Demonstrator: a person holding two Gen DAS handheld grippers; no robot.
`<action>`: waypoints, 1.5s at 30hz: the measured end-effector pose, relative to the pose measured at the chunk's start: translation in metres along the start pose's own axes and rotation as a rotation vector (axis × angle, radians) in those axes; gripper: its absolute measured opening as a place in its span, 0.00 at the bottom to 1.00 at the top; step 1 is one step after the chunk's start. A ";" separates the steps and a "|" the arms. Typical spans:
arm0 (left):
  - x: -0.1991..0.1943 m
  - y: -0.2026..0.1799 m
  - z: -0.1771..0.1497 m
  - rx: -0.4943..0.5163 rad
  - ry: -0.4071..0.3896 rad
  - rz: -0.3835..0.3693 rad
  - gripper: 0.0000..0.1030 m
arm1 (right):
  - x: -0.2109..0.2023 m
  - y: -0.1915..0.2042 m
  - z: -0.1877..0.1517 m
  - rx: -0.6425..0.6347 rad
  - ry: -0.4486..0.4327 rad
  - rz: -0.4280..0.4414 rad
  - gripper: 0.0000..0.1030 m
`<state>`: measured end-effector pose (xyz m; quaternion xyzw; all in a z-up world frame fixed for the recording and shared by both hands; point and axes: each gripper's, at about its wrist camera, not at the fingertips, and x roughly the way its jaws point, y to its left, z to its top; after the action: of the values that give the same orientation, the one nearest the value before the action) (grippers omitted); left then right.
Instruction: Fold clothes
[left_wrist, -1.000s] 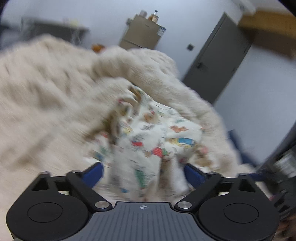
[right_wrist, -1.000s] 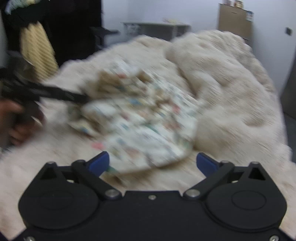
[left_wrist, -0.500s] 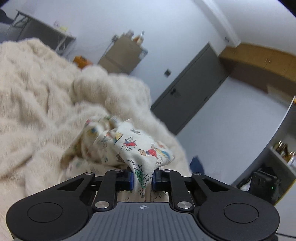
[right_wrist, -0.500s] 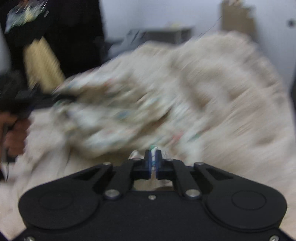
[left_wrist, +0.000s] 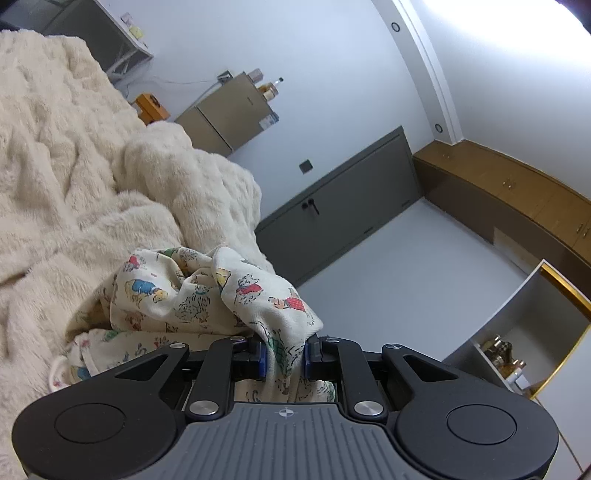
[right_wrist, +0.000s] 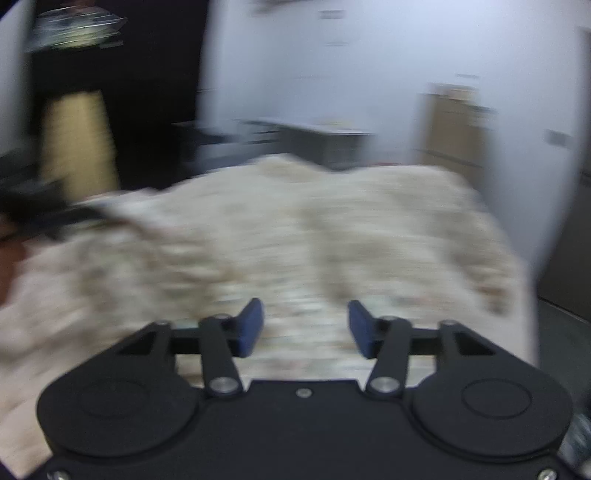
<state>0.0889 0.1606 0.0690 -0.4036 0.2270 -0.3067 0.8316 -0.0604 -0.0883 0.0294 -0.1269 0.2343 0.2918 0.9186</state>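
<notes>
A cream garment printed with small cartoon bears (left_wrist: 207, 295) lies bunched on a fluffy cream blanket (left_wrist: 55, 177). My left gripper (left_wrist: 283, 356) is shut on a fold of this garment and holds it raised off the blanket. In the right wrist view, which is blurred by motion, my right gripper (right_wrist: 306, 328) is open and empty over the garment (right_wrist: 303, 325), whose print barely shows. The left gripper (right_wrist: 48, 218) appears there as a dark blur at the far left.
The blanket (right_wrist: 369, 229) covers the whole bed. A grey door (left_wrist: 332, 210) and a tan cabinet (left_wrist: 229, 110) stand beyond the bed. A desk (right_wrist: 314, 136) sits at the far wall. A white open shelf unit (left_wrist: 524, 339) stands at the right.
My left gripper closed on the garment and lifted it. My right gripper closed on the garment half a second ago and has since opened and let it go.
</notes>
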 end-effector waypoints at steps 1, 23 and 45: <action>0.001 -0.001 0.000 0.003 -0.001 0.004 0.13 | 0.002 0.012 -0.002 -0.032 0.002 0.054 0.63; 0.015 -0.026 -0.049 0.469 0.170 0.095 0.51 | -0.093 -0.069 -0.017 0.245 -0.316 -0.086 0.00; 0.026 -0.020 -0.113 0.870 0.304 0.406 0.73 | -0.036 -0.028 -0.068 0.040 0.058 -0.018 0.77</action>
<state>0.0304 0.0730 0.0171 0.0818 0.2707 -0.2605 0.9231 -0.0936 -0.1532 -0.0080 -0.1194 0.2656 0.2749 0.9163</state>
